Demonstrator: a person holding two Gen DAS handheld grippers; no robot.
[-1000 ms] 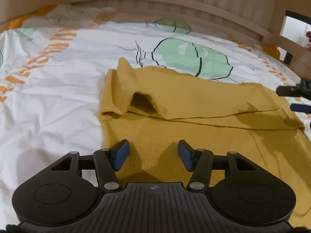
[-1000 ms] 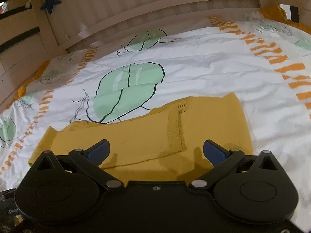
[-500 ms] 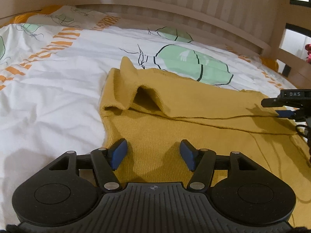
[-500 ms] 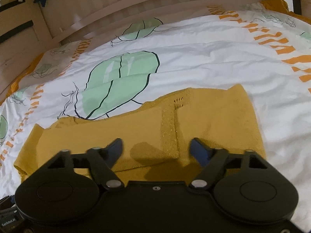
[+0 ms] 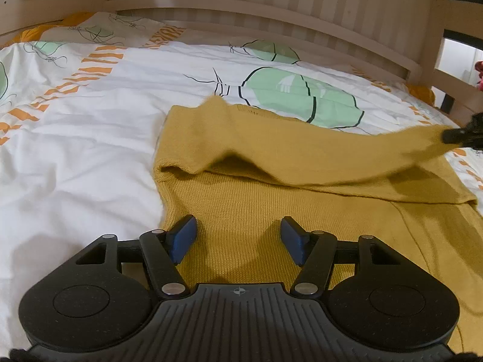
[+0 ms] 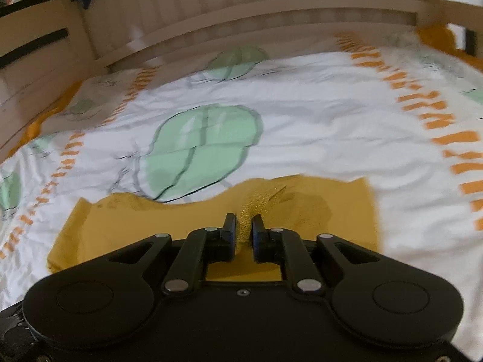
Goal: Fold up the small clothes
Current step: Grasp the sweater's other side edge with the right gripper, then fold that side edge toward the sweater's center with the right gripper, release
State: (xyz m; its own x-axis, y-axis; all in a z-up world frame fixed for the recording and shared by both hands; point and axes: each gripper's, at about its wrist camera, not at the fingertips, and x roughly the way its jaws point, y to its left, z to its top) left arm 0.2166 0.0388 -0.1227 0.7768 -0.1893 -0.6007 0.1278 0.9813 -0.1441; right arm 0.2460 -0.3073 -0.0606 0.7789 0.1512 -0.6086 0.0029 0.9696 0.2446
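right gripper (image 6: 244,229), jaws closing on a glittery band of the mustard knit sweater (image 5: 256,211); a second ago the same jaws stood wide over flat cloth, and now a pinch of fabric is caught between the pads and drawn up off the bed. the left wrist view confirms it: the sleeve (image 5: 347,154) that lay folded across the garment is now stretched taut toward the right gripper at the right edge of the picture, lifted clear of the body beneath it. left gripper (image 5: 238,242) is about half open and holds nothing; its blue pads (image 5: 181,238) hover above the lower left part of the sweater, much as before, with no fabric between them. the sweater lies spread on the white printed duvet (image 5: 90,150), near the middle of the bed and short of the far wooden rail (image 5: 271,9). judged from this, the grasp for the next fold is made and the carry of the sleeve has begun; the left gripper is placed where it could pin the body down.
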